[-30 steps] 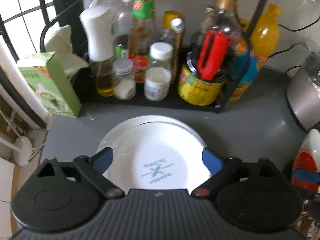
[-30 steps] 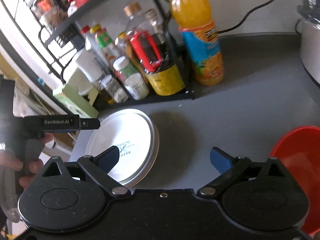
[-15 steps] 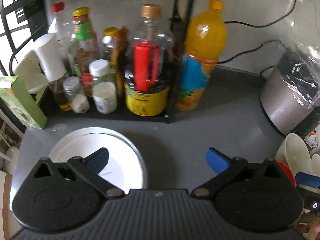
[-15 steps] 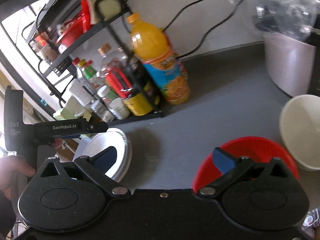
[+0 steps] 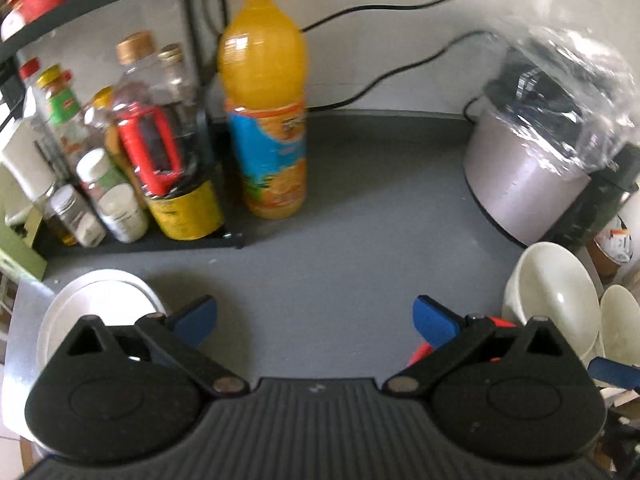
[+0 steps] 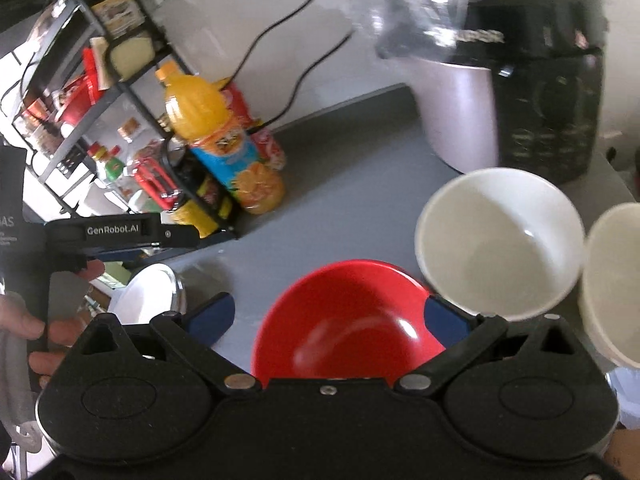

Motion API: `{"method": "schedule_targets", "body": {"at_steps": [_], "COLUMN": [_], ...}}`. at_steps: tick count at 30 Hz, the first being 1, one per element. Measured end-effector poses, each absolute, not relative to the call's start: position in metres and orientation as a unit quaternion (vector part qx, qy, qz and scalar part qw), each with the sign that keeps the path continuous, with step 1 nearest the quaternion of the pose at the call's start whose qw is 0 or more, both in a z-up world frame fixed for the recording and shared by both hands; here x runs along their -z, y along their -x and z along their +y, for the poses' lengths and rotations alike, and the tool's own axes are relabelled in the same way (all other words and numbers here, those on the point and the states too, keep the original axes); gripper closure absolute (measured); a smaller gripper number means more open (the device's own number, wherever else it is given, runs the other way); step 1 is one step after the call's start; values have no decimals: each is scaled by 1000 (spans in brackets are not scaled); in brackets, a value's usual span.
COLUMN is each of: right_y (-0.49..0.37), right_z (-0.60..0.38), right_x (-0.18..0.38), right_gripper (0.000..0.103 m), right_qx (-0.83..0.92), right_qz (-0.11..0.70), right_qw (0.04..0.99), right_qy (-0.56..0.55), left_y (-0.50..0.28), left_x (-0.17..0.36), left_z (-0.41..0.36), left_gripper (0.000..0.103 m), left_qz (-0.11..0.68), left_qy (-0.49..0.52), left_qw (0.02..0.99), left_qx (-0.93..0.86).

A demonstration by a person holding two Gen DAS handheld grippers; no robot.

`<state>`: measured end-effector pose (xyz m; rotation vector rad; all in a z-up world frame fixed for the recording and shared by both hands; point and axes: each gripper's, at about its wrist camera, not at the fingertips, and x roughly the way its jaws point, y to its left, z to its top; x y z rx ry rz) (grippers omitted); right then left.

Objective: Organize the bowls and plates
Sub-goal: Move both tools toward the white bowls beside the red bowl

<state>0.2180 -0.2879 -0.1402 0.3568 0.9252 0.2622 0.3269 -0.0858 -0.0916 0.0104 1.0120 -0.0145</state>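
**Both grippers empty, hovering over grey counter between plates and bowls**

Landmark: orange juice bottle (image 5: pixel 264 100), upright on grey counter (image 5: pixel 360 240) at end of condiment rack (image 5: pixel 132 240).

Left gripper (image 5: pixel 315 316): jaws spread to widest, just finished opening, nothing between pads, bare counter below. In front of bottle, nearer camera. Blue fingertips (image 5: pixel 198 314) clear of everything.

Stack of white plates (image 5: pixel 100 300): front-left of bottle, just before rack, partly hidden behind left gripper body. Top plate white, metal-rimmed one underneath.

Right gripper (image 6: pixel 330 316): jaws spread wide, nothing pinched. Red bowl (image 6: pixel 344 320) directly under the gap, front-right of bottle; pads not pressing on rim. Contact of right pad with bowl edge: cannot tell.

White bowl (image 6: pixel 500 240): right of red bowl, tilted, rim overlapping red bowl's edge. Second white bowl (image 6: pixel 616 280) further right, touching or just beside first, cannot tell.

Rice cooker (image 5: pixel 532 184) under clear plastic, far right of bottle, behind bowls.

Hand (image 6: pixel 36 328) on left gripper handle, seen at left edge of right wrist view.
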Motion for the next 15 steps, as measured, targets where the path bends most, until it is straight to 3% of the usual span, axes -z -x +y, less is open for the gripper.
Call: {"method": "schedule_targets", "body": {"at_steps": [9,15], "right_y": [-209,-208], "right_z": [-330,-351], "right_x": [156,166], "right_gripper": [14,15], "right_qx": [-85,-72], "right_qz": [456,466], "right_qw": [864,857], "right_qy": [-197,-209], "left_y": [-334,-340], "left_x": [97,105], "left_z": [-138,-162], "left_gripper": [0,1], "left_qz": [487,490], "left_qy": [-23,-42], "left_qw": [873,869], "left_qx": [31,53]}}
